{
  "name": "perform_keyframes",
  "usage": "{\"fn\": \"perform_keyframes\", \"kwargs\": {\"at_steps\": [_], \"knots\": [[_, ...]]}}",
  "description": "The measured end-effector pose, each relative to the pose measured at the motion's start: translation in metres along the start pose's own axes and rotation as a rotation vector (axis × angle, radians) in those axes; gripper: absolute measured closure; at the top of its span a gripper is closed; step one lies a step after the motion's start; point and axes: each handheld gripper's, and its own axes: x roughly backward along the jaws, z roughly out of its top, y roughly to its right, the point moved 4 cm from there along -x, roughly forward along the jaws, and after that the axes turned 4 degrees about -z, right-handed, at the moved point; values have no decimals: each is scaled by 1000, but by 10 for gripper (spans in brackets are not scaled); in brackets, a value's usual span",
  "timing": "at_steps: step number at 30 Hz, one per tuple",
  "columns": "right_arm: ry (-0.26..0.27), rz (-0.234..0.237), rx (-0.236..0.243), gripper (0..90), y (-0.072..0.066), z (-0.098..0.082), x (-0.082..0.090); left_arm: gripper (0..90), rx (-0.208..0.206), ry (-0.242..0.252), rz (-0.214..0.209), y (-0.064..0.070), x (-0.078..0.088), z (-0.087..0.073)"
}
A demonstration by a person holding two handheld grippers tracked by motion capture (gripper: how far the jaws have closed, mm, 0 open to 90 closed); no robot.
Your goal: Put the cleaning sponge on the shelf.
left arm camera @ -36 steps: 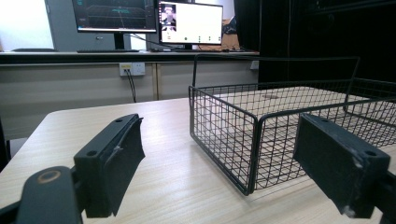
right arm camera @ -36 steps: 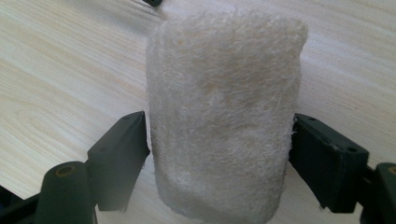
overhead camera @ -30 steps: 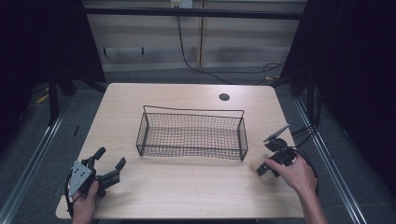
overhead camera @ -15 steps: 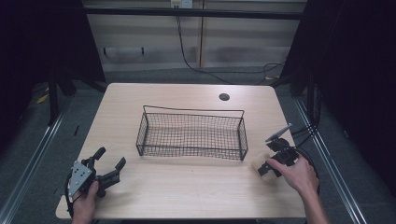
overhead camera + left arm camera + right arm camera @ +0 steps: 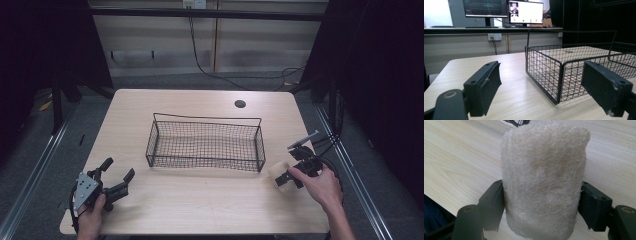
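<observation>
The sponge [image 5: 544,182] sits clamped between the right gripper [image 5: 289,176] jaws, beside the wire basket [image 5: 205,142]. The left gripper [image 5: 116,176] rests wide open, holding nothing.

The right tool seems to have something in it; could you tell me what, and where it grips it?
The right tool holds a pale fuzzy roll, pinched across its lower sides. The left tool is open and empty.

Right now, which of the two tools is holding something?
The right tool, shut on the pale fuzzy roll; the left tool stands open.
</observation>
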Motion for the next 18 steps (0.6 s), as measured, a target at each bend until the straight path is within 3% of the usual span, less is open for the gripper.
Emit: {"fn": "perform_keyframes", "kwargs": {"at_steps": [10,18], "knots": [[11,46,7,288,-9,4,13,155,0,0,0,0,0,0],[-11,63,33,288,-14,6,21,155,0,0,0,0,0,0]]}}
